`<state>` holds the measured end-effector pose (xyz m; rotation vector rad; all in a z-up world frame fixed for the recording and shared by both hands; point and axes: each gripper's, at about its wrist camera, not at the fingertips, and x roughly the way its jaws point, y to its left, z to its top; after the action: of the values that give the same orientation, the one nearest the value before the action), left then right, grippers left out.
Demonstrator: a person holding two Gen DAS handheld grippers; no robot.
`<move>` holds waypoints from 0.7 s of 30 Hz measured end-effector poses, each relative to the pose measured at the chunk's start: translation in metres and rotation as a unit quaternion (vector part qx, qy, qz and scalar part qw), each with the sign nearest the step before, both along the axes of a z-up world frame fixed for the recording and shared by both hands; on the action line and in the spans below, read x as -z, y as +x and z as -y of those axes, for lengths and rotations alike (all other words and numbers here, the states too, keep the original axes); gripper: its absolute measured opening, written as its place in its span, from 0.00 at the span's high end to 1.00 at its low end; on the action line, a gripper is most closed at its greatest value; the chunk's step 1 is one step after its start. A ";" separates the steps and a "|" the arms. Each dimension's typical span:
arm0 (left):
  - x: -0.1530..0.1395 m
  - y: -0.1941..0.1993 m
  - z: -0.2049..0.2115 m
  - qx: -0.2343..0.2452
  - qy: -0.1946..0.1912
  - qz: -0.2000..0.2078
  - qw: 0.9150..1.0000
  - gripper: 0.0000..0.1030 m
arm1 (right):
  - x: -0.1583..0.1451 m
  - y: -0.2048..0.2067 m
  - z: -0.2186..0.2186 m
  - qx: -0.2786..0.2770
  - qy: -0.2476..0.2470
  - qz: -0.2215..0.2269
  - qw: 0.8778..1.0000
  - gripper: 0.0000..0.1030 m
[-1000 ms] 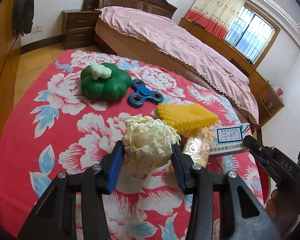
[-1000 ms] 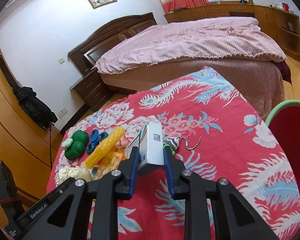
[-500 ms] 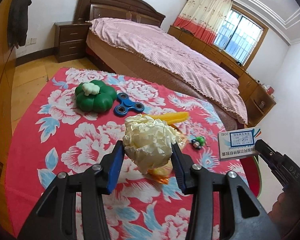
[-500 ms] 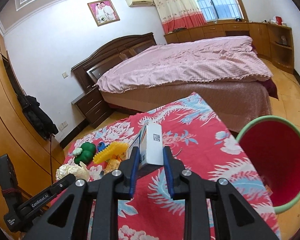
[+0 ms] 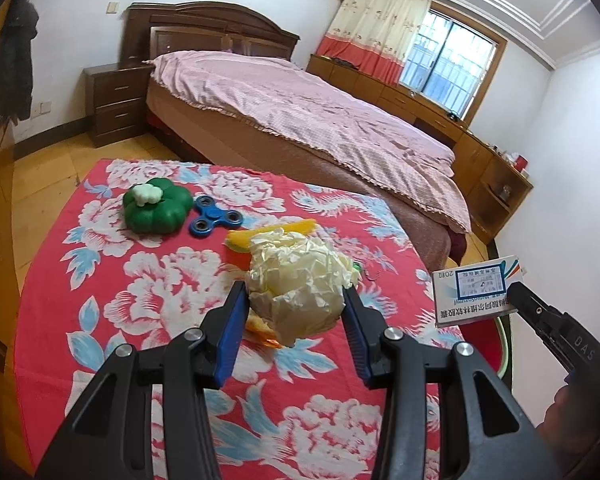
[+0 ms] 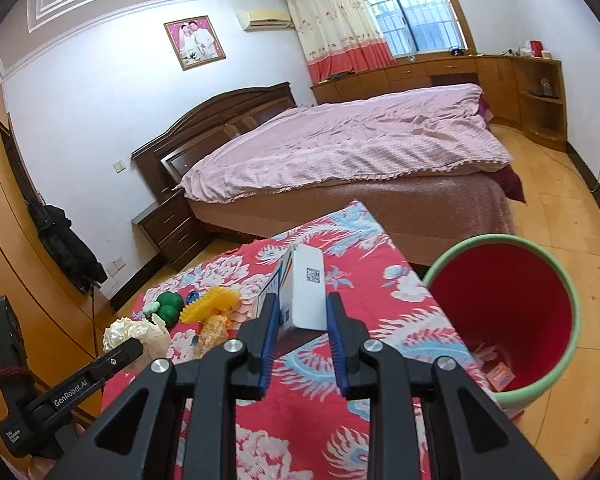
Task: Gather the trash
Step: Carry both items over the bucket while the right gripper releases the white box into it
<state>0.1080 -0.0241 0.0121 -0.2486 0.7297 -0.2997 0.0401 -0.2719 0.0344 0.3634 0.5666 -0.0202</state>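
Right wrist view shows our right gripper (image 6: 300, 312) clamped on the small box (image 6: 306, 292) with the red bin (image 6: 504, 312) at three o'clock, so we should swing right and centre over its mouth before releasing, while our left gripper (image 5: 296, 312) grips the crumpled paper ball (image 5: 300, 280) above the table (image 5: 112, 300).

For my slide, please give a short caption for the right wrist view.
Right gripper holds a white box above the floral table, beside the red bin.
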 end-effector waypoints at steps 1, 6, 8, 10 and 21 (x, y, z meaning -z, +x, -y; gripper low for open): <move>-0.002 -0.001 0.003 0.005 0.001 0.001 1.000 0.55 | -0.001 -0.004 0.002 0.003 -0.001 0.001 1.000 0.75; -0.007 -0.007 0.017 0.022 0.004 0.006 1.000 0.55 | -0.005 -0.018 0.010 0.019 -0.008 0.004 1.000 0.75; -0.010 -0.010 0.022 0.028 0.006 0.009 1.000 0.55 | -0.006 -0.023 0.015 0.026 -0.010 0.006 1.000 0.75; -0.013 -0.012 0.029 0.036 0.009 0.011 0.999 0.55 | -0.007 -0.028 0.018 0.033 -0.012 0.008 0.999 0.75; -0.019 -0.016 0.070 0.076 0.023 0.012 0.997 0.55 | -0.007 -0.051 0.051 0.078 -0.010 0.012 0.997 0.75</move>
<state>0.0916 -0.0939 0.0313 -0.1459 0.7319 -0.4287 -0.0105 -0.3226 0.0414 0.3869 0.5122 -0.1711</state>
